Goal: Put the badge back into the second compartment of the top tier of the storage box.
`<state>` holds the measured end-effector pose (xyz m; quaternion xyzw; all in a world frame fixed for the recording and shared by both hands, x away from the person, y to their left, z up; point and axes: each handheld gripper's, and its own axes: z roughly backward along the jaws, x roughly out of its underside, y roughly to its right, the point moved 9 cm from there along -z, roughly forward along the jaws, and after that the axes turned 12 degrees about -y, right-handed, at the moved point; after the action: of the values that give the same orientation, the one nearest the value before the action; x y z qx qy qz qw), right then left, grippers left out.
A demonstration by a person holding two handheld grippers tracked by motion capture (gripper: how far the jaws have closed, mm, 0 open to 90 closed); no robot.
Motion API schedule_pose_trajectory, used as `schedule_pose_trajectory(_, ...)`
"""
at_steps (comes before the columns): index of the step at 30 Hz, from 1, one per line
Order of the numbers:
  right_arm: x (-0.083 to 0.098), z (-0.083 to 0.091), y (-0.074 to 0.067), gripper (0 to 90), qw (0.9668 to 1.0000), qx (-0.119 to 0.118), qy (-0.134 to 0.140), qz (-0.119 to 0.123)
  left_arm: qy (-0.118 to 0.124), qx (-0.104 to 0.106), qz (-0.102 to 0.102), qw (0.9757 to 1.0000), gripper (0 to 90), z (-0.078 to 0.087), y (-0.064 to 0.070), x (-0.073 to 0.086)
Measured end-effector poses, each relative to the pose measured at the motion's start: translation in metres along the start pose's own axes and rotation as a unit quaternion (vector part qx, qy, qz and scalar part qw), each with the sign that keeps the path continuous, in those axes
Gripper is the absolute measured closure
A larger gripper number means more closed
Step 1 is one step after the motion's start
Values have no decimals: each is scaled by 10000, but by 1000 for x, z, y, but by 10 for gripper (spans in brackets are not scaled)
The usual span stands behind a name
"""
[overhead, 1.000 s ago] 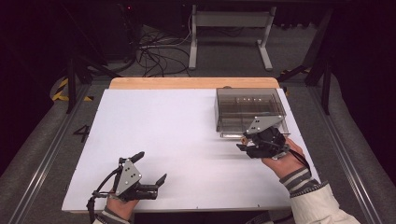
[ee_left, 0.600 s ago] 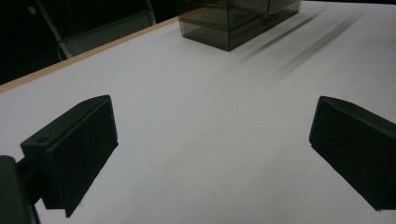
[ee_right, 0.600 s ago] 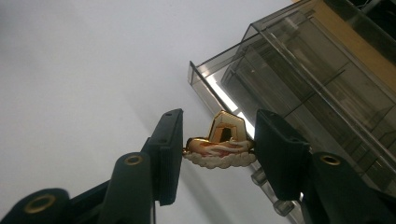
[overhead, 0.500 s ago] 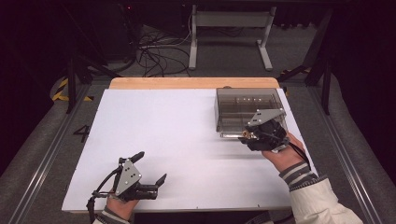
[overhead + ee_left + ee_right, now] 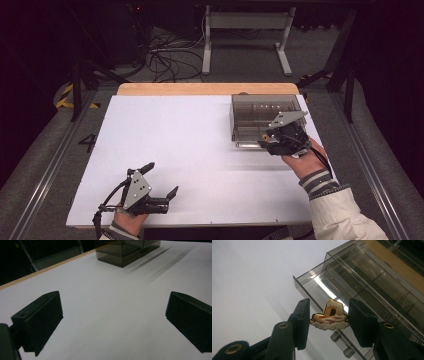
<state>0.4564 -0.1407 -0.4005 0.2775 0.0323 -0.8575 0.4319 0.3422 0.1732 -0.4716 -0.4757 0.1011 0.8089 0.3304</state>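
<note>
In the high view the right claw (image 5: 267,140) covers the box's (image 5: 250,112) near right corner, and what it grips is too small to tell there. In the right claw view the trinket's (image 5: 331,316) ends are hidden behind the pads, and the box runs off the right edge. In the left claw view the box is cut off at the top, and the right pad (image 5: 192,322) by the frame's edge.

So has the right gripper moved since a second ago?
Yes, slightly: the right gripper, holding a gold hat-shaped trinket, shifted toward the smoky plastic drawer box.
</note>
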Motion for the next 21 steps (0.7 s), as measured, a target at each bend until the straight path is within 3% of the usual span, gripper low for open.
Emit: schedule_pose_trajectory(21, 3, -16, 26, 533, 9989, 230, -83, -395, 6, 5, -4, 10000, 16, 0, 0, 0)
